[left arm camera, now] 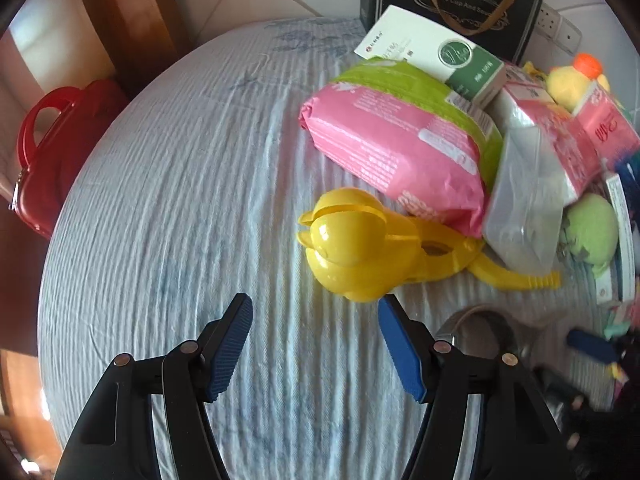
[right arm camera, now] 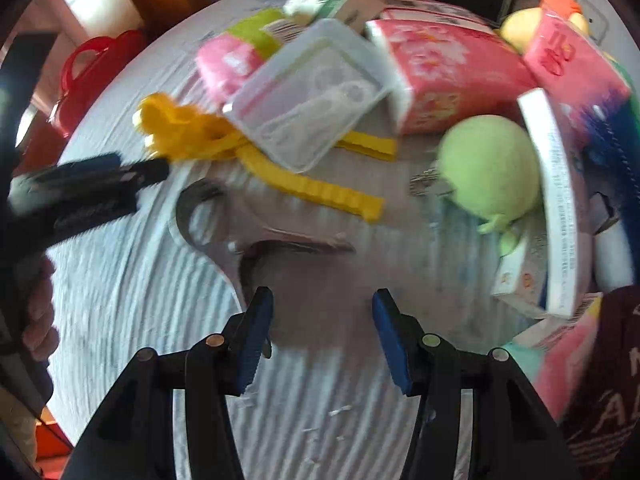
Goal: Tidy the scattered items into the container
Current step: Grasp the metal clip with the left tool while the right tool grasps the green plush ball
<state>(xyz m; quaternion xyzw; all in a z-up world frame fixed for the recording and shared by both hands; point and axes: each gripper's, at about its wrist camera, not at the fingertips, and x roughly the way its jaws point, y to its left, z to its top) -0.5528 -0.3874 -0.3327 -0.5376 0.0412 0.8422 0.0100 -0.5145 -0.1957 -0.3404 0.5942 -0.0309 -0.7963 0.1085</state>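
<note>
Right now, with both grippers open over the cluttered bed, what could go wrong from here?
1. The left gripper faces the round head of the yellow duck tongs; smooth plastic may slip from the fingers.
2. The tongs' handles run under the clear plastic box, so pulling could shift the leaning pile.
3. The right gripper hovers over the metal scissors, lying flat on soft fabric, hard to pinch.
</note>
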